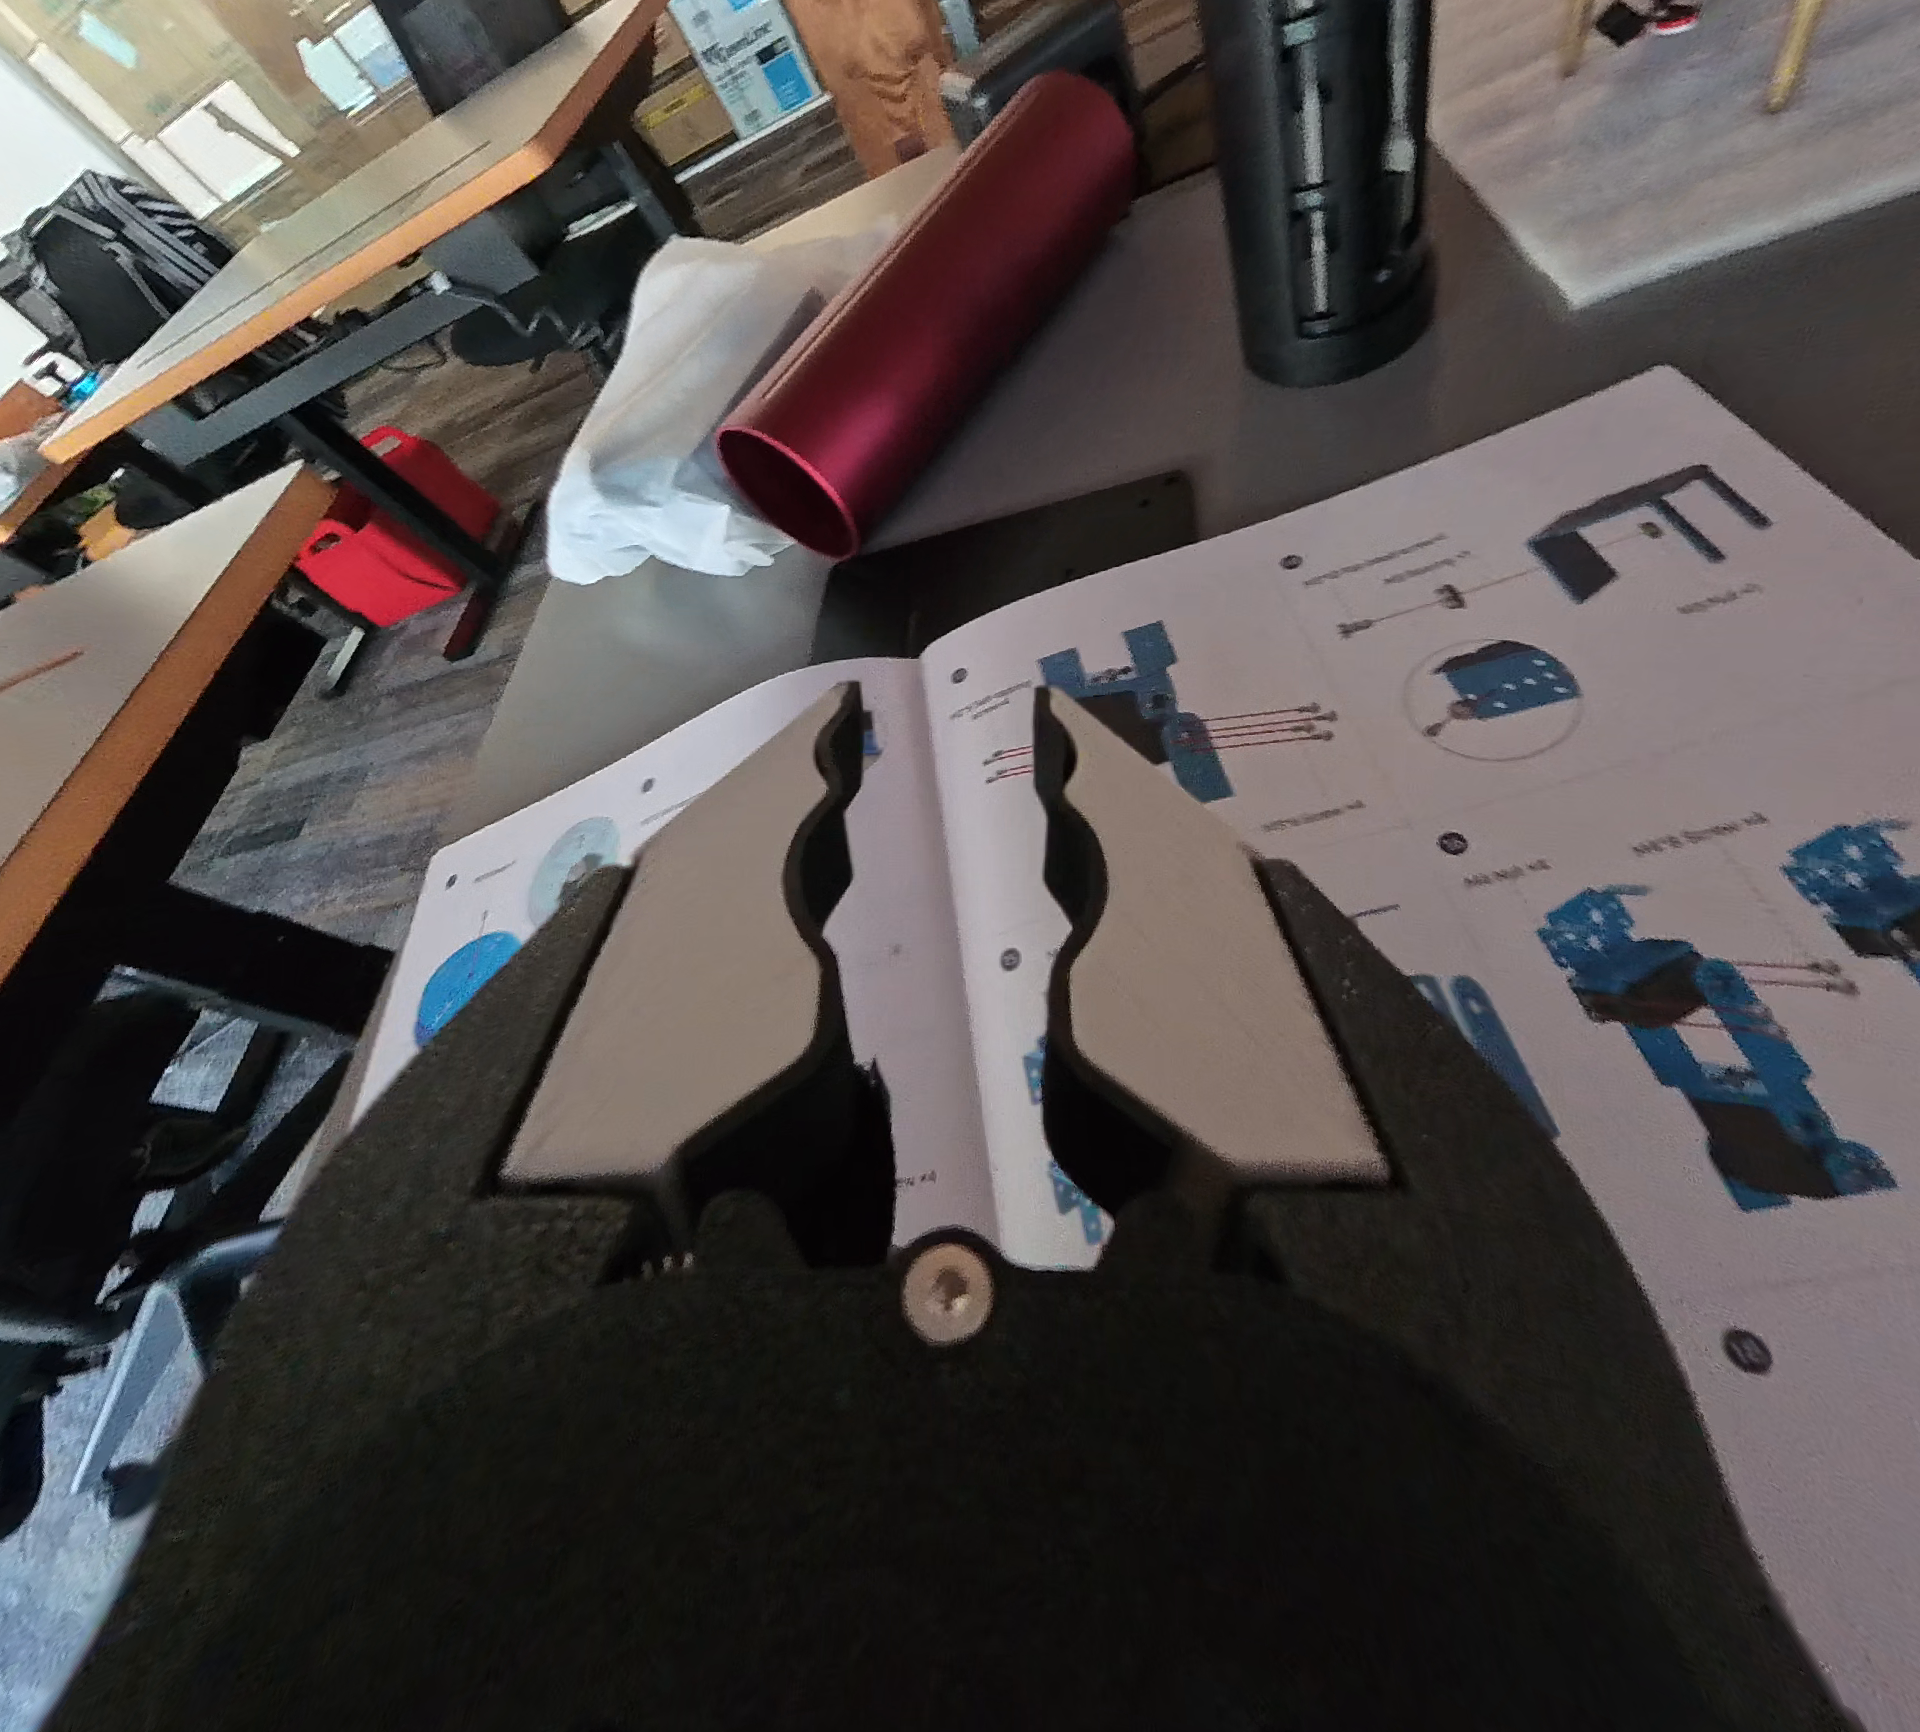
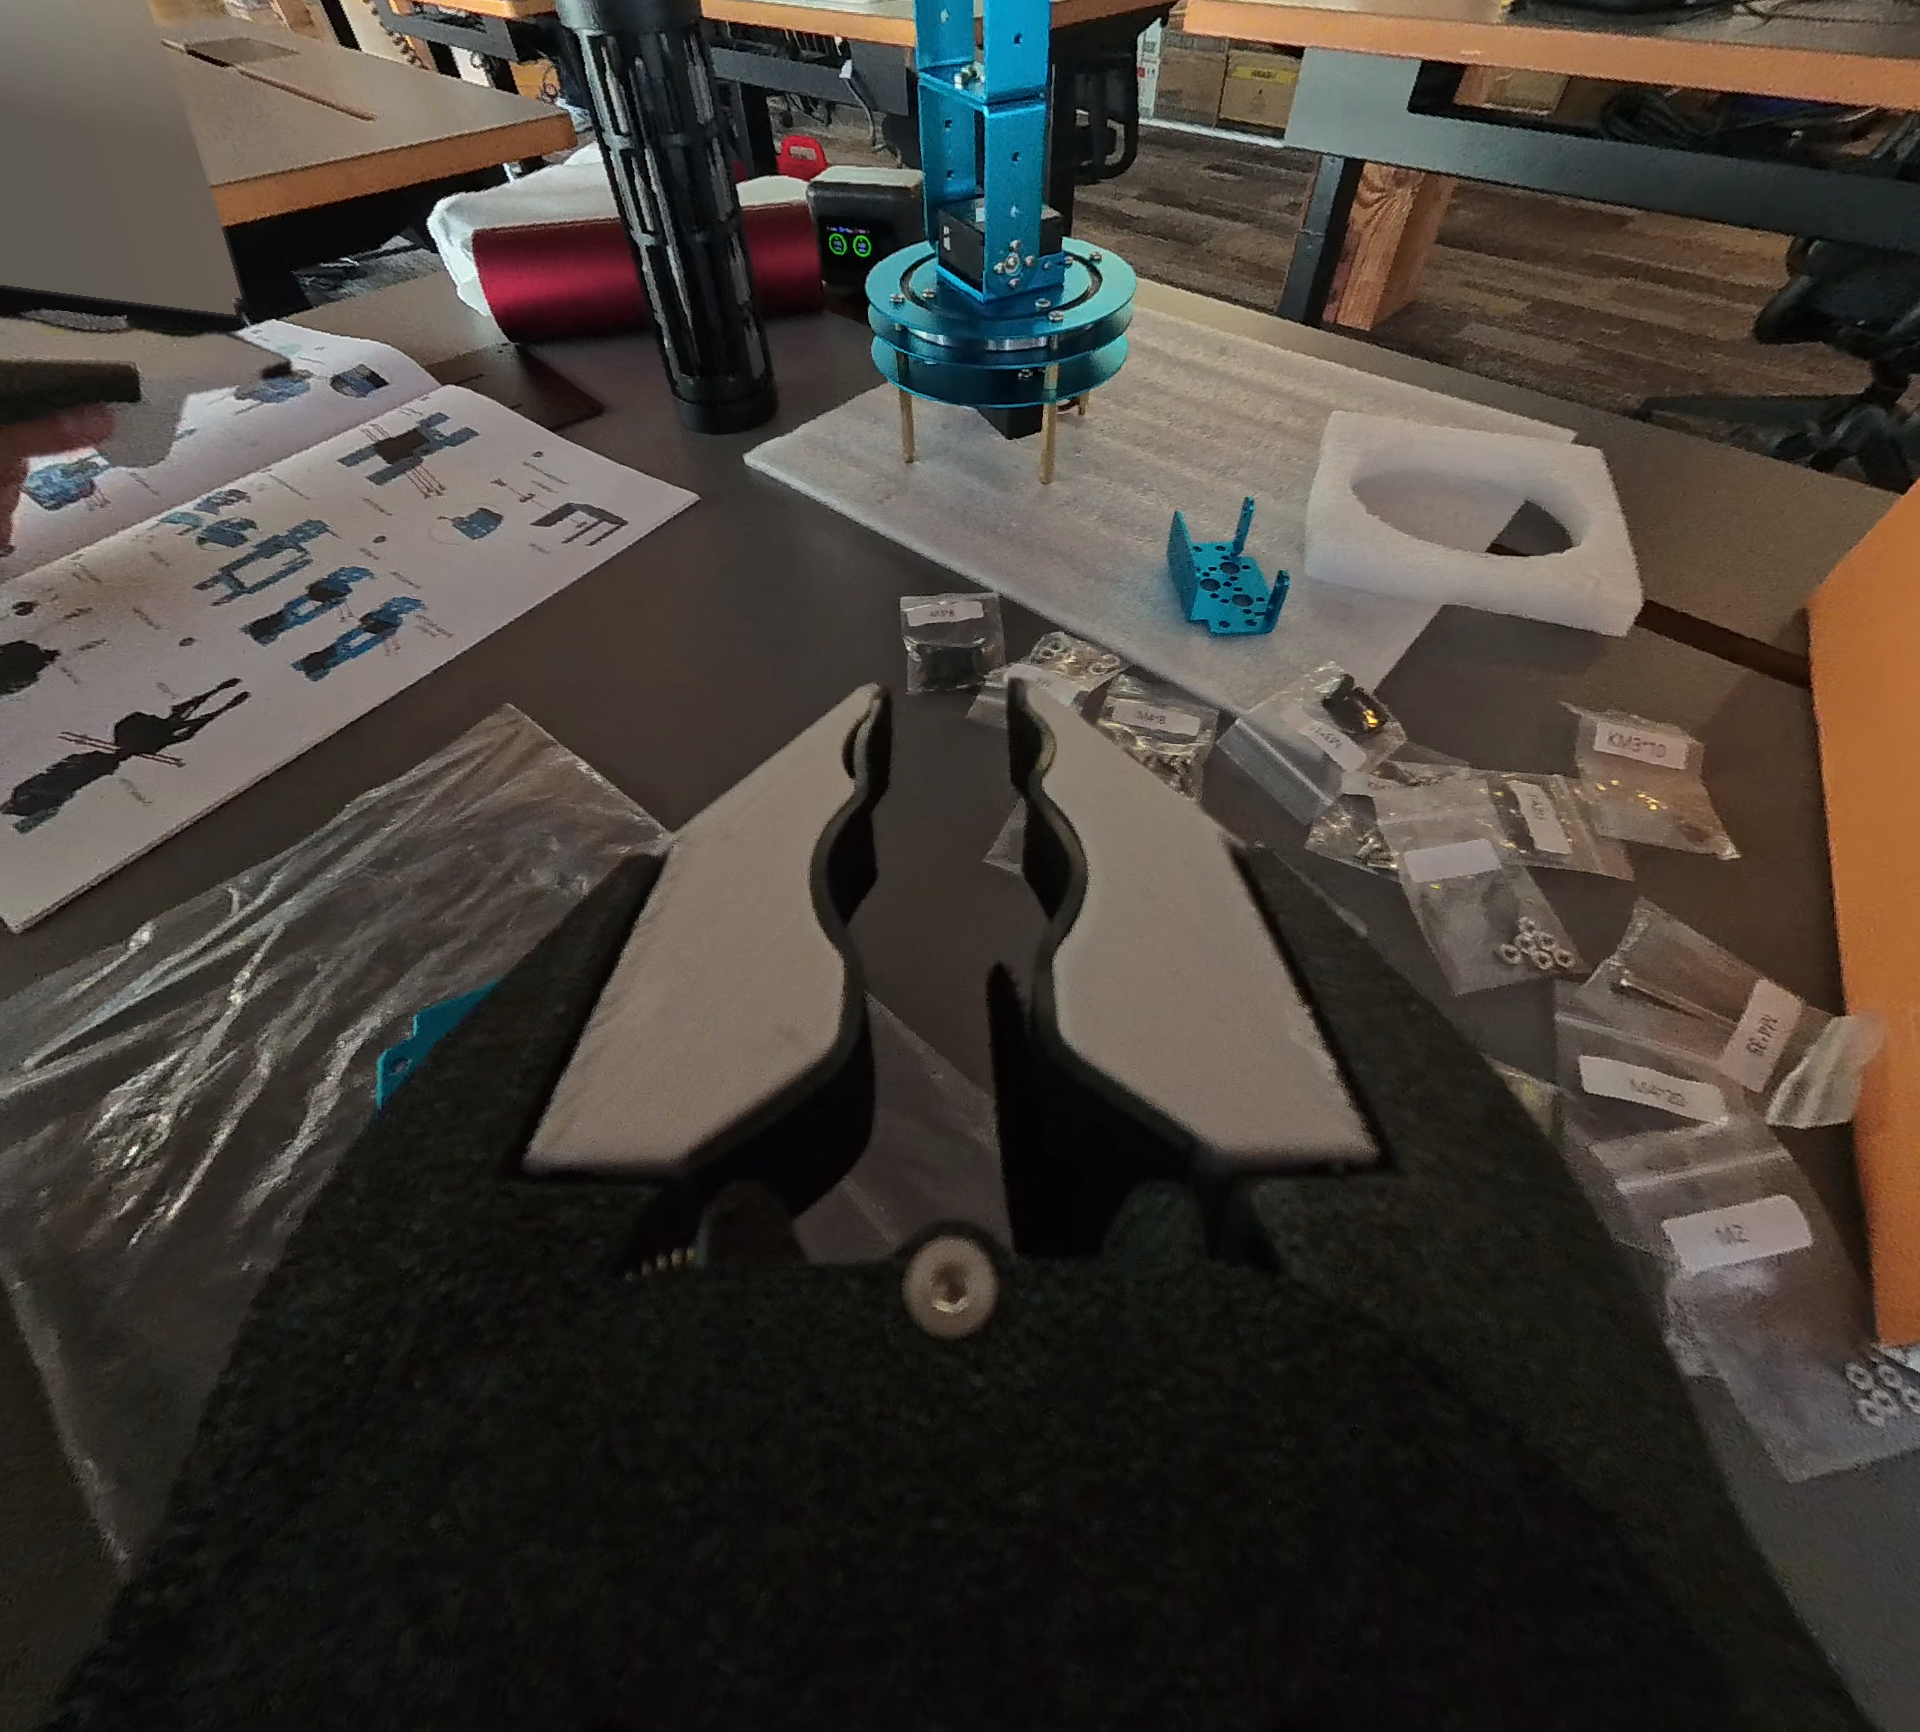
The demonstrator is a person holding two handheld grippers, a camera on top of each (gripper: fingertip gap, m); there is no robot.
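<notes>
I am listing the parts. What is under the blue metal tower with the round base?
The blue tower stands on thin brass legs upon a white foam sheet, which lies on the dark table. A dark block hangs beneath its base; the sheet hides what lies under it.

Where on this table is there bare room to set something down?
Bare dark table shows between the open manual and the white foam sheet, running down to the right gripper. It is crowded right of that gripper, where small hardware bags lie heaped, and left, under crinkled clear plastic.
</notes>
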